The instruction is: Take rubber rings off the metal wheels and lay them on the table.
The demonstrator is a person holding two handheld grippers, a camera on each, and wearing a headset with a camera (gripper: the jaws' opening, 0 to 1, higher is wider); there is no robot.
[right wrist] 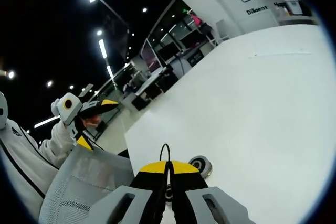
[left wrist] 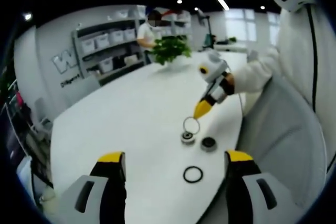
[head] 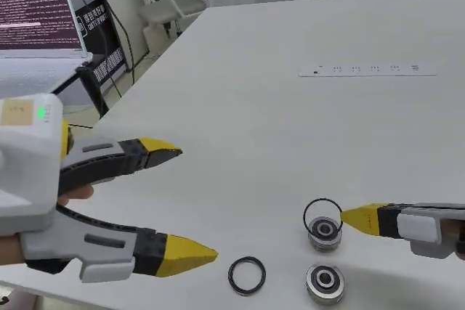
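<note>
Head view: your right gripper (head: 343,217) pinches a thin rubber ring (head: 322,210) standing above the far wheel (head: 325,231); your left gripper (head: 196,203) gapes wide, empty. Left gripper view: a loose ring (left wrist: 193,174) lies near on the table (left wrist: 131,119). Right gripper view: the jaws are pressed together on the band's edge; it's likely light and stretchy, so peel gently.

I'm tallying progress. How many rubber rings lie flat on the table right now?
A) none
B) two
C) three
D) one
D: one rubber ring lies flat on the table beside the near wheel, while the right gripper, jaws shut, holds a second ring up over the far wheel.
</note>
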